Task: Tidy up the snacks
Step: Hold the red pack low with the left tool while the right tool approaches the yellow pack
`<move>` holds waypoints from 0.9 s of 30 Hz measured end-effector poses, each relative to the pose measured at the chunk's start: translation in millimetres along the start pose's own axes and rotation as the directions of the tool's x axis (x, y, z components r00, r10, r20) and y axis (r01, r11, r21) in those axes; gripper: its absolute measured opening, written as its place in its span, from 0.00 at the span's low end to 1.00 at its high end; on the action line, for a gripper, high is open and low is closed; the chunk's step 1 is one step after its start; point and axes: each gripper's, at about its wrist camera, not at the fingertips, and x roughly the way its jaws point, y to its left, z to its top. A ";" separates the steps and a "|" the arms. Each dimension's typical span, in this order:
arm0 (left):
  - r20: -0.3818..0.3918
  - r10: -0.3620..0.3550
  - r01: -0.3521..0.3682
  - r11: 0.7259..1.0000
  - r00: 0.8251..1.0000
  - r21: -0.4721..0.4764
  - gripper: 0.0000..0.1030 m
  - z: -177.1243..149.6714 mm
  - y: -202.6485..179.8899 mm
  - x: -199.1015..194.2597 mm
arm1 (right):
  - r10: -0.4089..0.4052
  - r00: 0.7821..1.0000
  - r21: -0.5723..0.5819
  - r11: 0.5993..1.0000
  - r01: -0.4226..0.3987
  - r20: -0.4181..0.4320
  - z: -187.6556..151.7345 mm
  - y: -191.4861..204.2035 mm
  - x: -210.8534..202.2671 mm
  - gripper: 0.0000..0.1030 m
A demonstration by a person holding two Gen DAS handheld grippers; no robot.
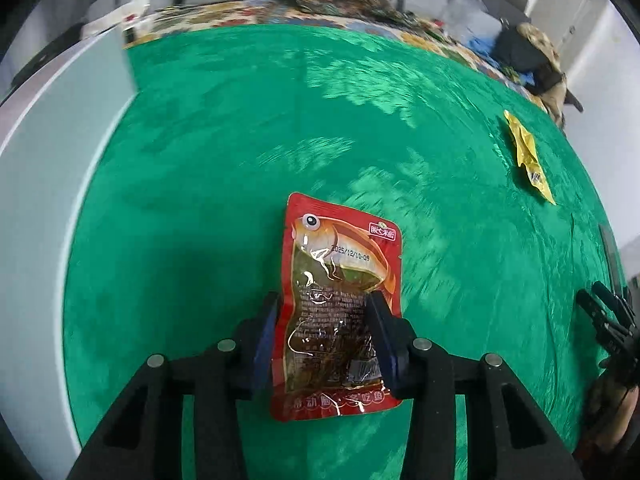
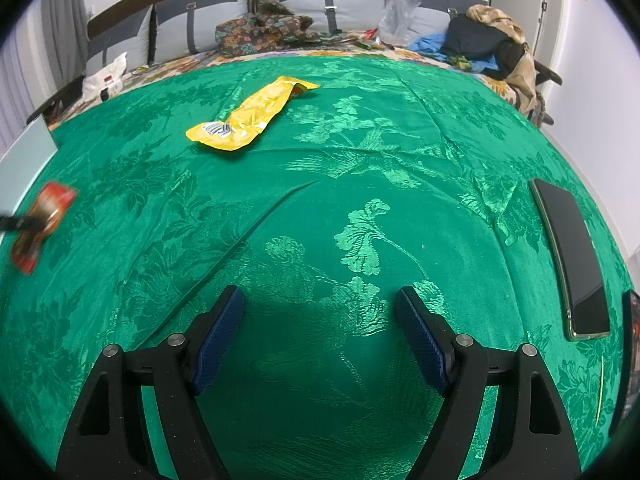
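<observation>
Carrying the red fish snack pouch [image 1: 340, 304] pinched in the left gripper [image 1: 326, 304] (right gripper [image 2: 320, 300] spread, empty), yellow packet [image 2: 250, 118] not yet collected.

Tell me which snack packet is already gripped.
The red fish-print packet, clamped between the left tongs. The yellow packet lies loose on the green cloth, with nothing touching it.

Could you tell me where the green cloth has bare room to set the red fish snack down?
The widest bare stretch of green cloth lies ahead of the open right gripper, between the yellow packet and the dark phone. The left gripper holds the red fish snack packet over bare cloth too. The white box crowds the left edge.
</observation>
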 end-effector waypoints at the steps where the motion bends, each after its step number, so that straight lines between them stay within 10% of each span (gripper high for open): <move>1: 0.018 0.002 -0.002 1.000 1.000 -0.021 0.52 -6.9 2.4 -1.8 | 0.000 1.000 0.000 1.000 0.000 0.000 0.0 -0.1 0.0 0.79; 4: 0.074 0.005 -0.002 0.999 0.997 -0.043 0.92 -19.0 -3.6 -1.1 | 0.000 1.000 0.000 1.000 0.000 0.000 0.0 -0.1 0.1 0.79; 7: 0.113 0.056 -0.057 0.998 0.992 0.007 1.00 -24.8 -19.3 7.6 | 0.000 1.000 0.000 1.000 0.000 0.000 0.0 -0.1 0.1 0.79; 9: 0.124 0.135 -0.146 0.985 0.983 0.087 1.00 -27.4 -32.5 16.8 | 0.001 1.000 0.001 1.000 -0.001 0.000 0.0 -0.1 0.2 0.79; 27: 0.172 0.137 -0.149 0.987 0.976 0.060 1.00 -28.3 -30.8 15.8 | 0.001 1.000 0.000 1.000 -0.001 0.000 0.3 0.2 0.5 0.79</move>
